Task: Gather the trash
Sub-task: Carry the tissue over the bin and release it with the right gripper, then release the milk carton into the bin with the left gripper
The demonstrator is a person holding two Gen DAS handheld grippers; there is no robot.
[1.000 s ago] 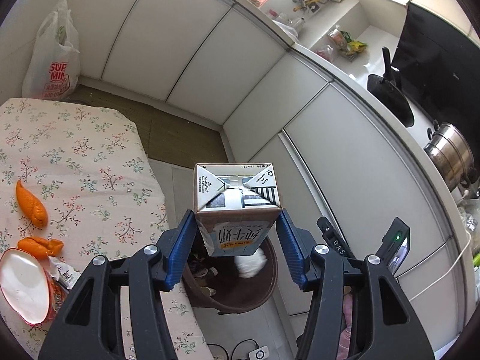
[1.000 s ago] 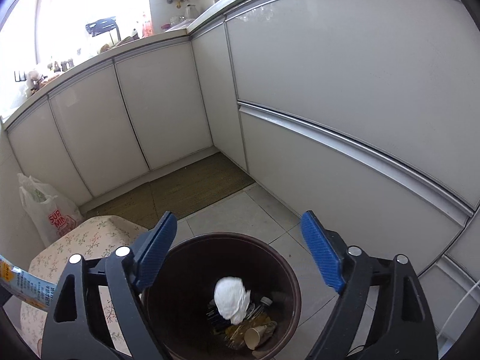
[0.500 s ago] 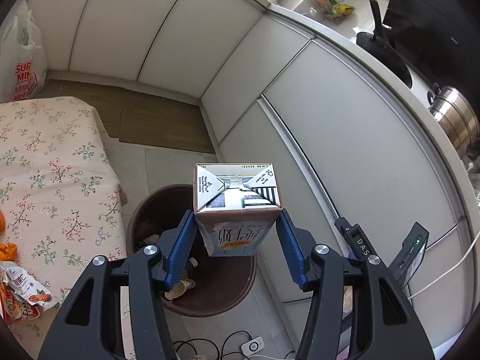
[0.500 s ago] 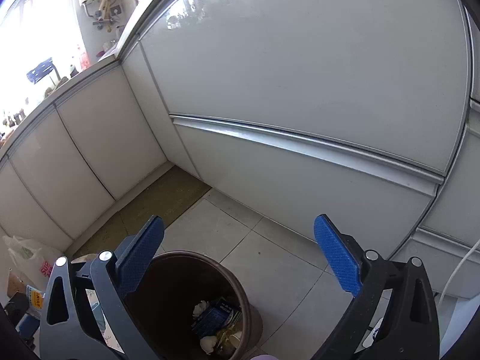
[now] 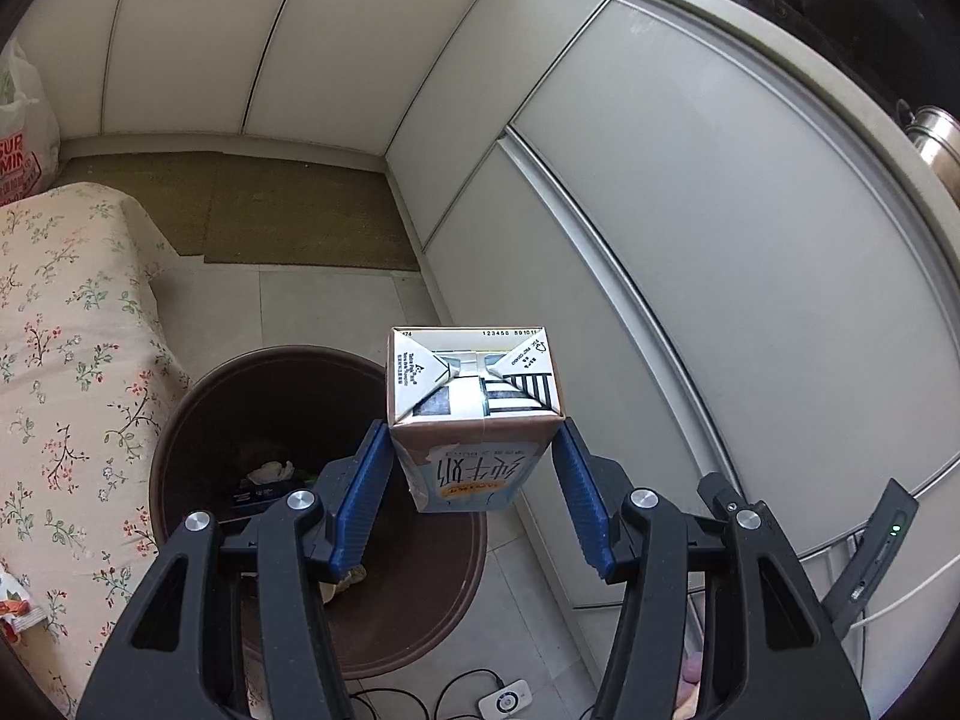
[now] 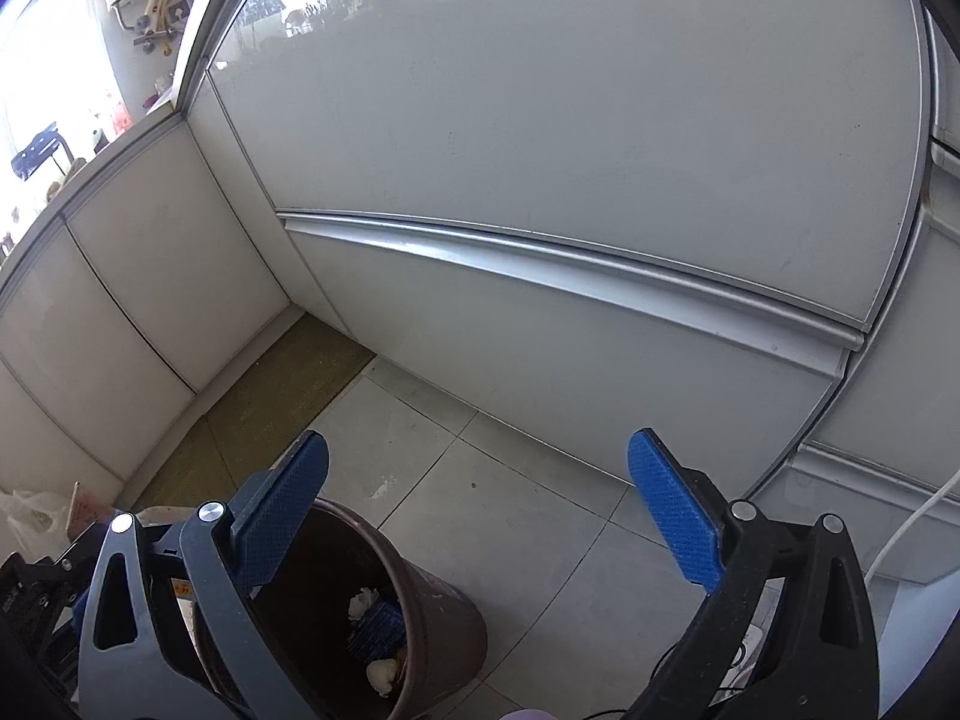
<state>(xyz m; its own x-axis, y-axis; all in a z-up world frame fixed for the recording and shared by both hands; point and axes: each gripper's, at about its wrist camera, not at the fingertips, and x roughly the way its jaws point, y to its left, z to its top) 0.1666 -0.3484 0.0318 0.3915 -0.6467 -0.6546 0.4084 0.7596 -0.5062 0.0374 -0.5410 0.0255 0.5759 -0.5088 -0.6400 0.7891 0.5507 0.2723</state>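
Observation:
My left gripper [image 5: 474, 480] is shut on a milk carton [image 5: 474, 414], brown-topped with a pale blue printed face, held above the right part of a dark brown trash bin [image 5: 198, 414]. The bin stands on the tiled floor and holds crumpled paper and other rubbish. My right gripper [image 6: 480, 516] is open and empty, its blue pads wide apart, above the floor to the right of the same bin [image 6: 444, 618]. The bin's left half is hidden behind its left finger [image 6: 276, 516].
A table with a flowered cloth [image 5: 66, 360] stands left of the bin, with a snack wrapper [image 5: 15, 600] at its near edge. White cabinet fronts [image 5: 720, 228] run close along the right and far side. A brown mat [image 5: 288, 216] lies on the floor. A white plastic bag [image 5: 21, 132] sits far left.
My left gripper has carried the carton right, off the table and over the bin. My right gripper has risen and swung right, away from above the bin, staying open.

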